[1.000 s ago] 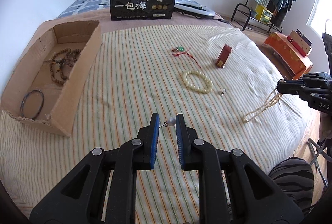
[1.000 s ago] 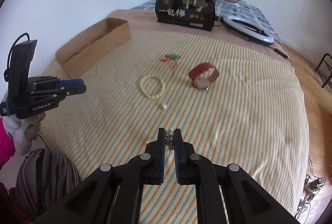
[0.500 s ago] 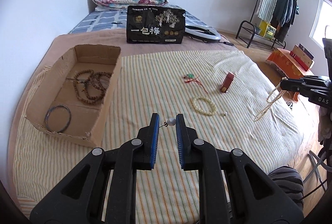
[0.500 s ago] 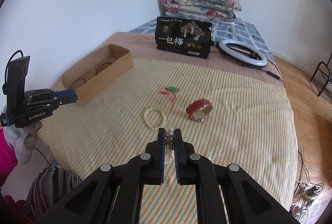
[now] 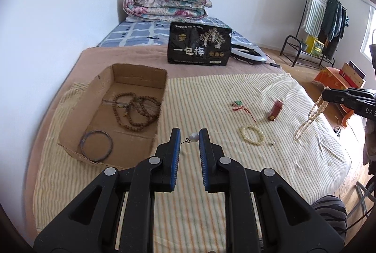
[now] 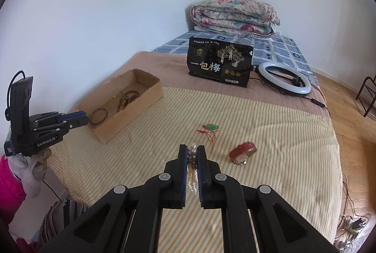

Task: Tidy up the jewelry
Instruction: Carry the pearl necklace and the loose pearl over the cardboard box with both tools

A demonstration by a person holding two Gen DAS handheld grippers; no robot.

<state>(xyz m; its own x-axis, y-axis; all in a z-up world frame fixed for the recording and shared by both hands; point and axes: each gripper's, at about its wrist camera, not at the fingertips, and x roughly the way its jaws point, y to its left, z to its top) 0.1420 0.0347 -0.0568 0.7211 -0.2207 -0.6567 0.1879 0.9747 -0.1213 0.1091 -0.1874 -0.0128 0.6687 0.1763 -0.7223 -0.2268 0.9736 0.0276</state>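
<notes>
My left gripper (image 5: 189, 136) is shut on a pearl earring (image 5: 194, 137), held above the striped bedspread just right of the cardboard box (image 5: 162, 98). The box holds brown prayer beads (image 5: 135, 112) and a dark bangle (image 5: 96, 145). My right gripper (image 6: 192, 151) is shut on a pearl necklace (image 6: 193, 154), which hangs down from it in the left wrist view (image 5: 309, 120). On the spread lie a cream bead bracelet (image 5: 252, 135), a green pendant on red cord (image 5: 238, 103), a red watch (image 5: 275, 109) and a second small earring (image 5: 272, 143).
A black printed bag (image 5: 199, 46) and a white ring light (image 6: 284, 78) lie at the far side of the bed. A folded quilt (image 5: 166, 3) sits by the wall. A clothes rack (image 5: 322, 18) and orange box (image 5: 338, 79) stand off to the right.
Both grippers have risen and pulled back from the bed, so more of the room shows. The pearl necklace has been lifted clear of the spread. Both stay shut on their items.
</notes>
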